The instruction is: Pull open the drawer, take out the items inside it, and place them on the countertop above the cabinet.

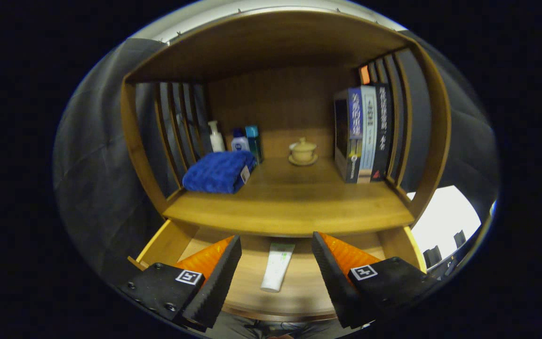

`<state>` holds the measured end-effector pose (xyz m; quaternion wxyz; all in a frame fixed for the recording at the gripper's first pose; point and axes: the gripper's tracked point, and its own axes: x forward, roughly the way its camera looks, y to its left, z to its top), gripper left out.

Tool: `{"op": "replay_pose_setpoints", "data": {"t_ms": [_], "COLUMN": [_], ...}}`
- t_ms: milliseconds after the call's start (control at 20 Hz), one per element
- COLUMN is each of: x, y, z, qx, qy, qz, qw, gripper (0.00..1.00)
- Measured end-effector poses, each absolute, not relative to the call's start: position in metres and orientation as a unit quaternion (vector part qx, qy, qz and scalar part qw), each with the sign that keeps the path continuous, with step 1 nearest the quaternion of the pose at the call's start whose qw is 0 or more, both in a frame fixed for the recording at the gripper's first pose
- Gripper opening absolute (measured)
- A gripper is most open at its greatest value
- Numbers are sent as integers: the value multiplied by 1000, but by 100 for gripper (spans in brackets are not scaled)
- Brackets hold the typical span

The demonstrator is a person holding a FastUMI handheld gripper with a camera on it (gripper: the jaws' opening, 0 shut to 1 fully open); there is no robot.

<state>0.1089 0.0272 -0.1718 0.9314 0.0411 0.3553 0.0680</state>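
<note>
In the gripper view, a white tube [276,266] is seen lying flat in the open drawer [165,242], between the fingers of the wide-open, empty hand-held gripper [276,254]. It is judged light, soft and slippery, best pinched across its middle.

The back part of the open drawer [167,242] is hidden under the bench [290,212], and so is the top end of the white tube [276,266] lying in it. The claw [276,263] fingers, spread wide with the tube between them, cover the drawer's two front corners. The blue towel [218,171] hides the bottoms of the bottles [233,140] behind it.
</note>
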Motion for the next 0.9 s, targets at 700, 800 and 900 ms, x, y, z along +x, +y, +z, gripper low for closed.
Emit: {"op": "replay_pose_setpoints", "data": {"t_ms": [700, 800, 900], "x": [80, 75, 74], "y": [67, 62, 56], "z": [-301, -308, -317], "qx": [42, 36, 30], "qy": [596, 612, 622], "qz": [77, 69, 59], "qw": [798, 787, 780], "gripper": [98, 97, 95]}}
